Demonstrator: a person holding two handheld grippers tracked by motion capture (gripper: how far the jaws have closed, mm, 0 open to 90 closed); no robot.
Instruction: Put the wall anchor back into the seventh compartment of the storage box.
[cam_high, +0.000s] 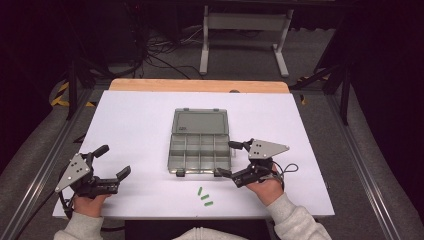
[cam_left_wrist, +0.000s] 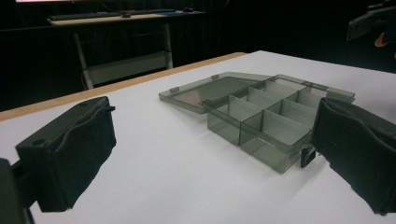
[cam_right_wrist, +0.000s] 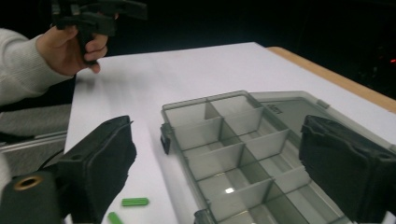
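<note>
Organiser box (cam_high: 200, 149) lid hinged open away from person, both hand-held grippers (cam_high: 111, 162) (cam_high: 231, 158) spread, empty.

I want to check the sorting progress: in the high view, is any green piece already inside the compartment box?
No, the three green pieces lie on the white table in front of the open compartment box, whose compartments look empty.

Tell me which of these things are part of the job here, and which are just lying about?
Part of the job:
- clear compartment box, lid open flat
- three green pieces on the white sheet in front of it
- right hand-held gripper, open beside the box
- left hand-held gripper, open

Lying about:
- cables on the floor
- white table frame behind
</note>
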